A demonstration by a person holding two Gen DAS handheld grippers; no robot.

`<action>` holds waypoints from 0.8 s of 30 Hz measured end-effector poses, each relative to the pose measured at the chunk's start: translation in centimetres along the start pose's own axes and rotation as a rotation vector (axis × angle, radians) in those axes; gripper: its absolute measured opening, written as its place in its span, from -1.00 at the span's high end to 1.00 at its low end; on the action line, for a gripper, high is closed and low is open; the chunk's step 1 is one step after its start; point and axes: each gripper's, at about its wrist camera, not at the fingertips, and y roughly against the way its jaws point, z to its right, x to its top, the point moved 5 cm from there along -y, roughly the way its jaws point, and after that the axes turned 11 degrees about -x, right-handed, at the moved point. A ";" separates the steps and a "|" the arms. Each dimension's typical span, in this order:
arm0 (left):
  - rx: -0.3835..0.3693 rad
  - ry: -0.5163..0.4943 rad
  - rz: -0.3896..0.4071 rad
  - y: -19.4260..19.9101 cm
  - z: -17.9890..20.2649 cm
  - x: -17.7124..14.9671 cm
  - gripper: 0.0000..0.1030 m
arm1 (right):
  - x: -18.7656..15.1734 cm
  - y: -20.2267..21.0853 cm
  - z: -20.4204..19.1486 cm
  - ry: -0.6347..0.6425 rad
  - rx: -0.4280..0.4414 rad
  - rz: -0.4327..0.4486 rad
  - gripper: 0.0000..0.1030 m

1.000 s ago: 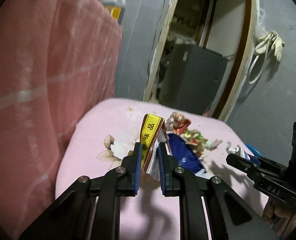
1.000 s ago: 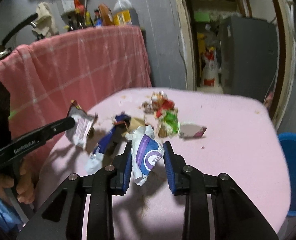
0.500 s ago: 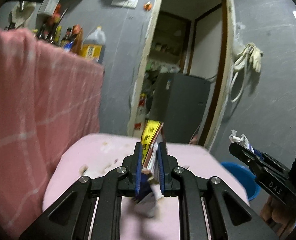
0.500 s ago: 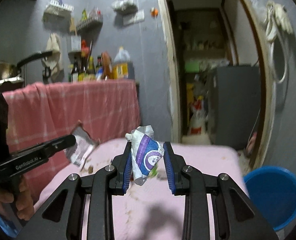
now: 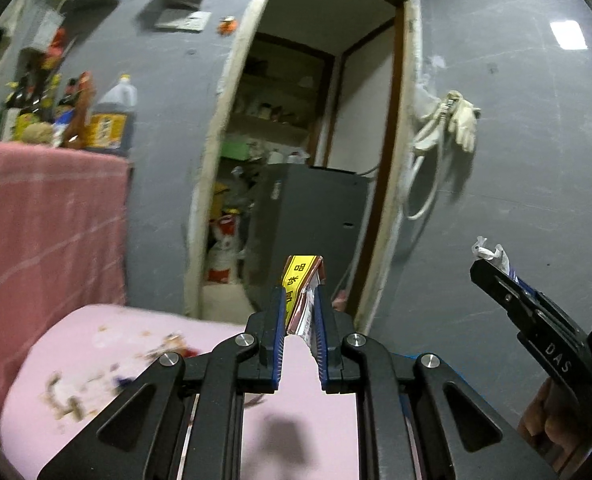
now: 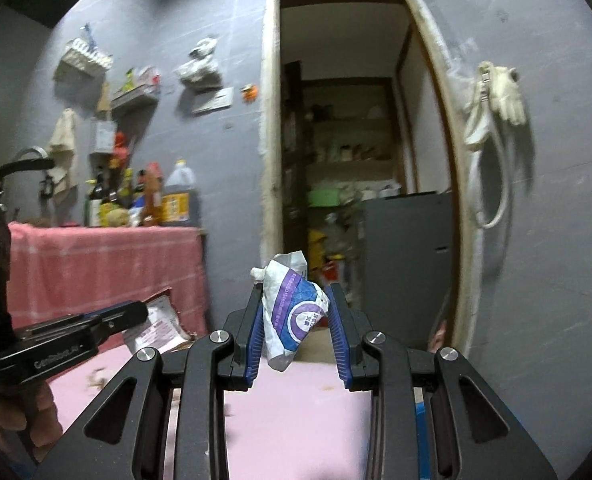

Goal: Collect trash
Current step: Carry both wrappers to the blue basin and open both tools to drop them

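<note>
1. Holding one piece of trash each, both grippers hang lifted above the pink table (image 5: 96, 344), which serves as the landmark for everything else.
2. Left gripper (image 5: 300, 308) is clamped on a flat, glossy snack wrapper (image 5: 300, 280) with a yellow printed strip, upright above the table's far edge.
3. Right gripper (image 6: 296, 312) pinches a crumpled white-and-purple pouch (image 6: 292, 312), soft and creased, also raised above the table.
4. Judging by this, two pieces are picked up but not yet dropped anywhere; a blue rim just past the table's right side may be the bin, though too little shows to tell.
5. Scattered scraps (image 5: 68, 396), blurred small bits and crumbs, lie on the table's left part, so more collecting seems left.
</note>
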 end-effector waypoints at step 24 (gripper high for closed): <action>-0.189 0.128 -0.324 -20.7 6.8 -6.5 0.79 | -8.8 -6.1 16.9 -0.160 -0.249 -0.322 0.16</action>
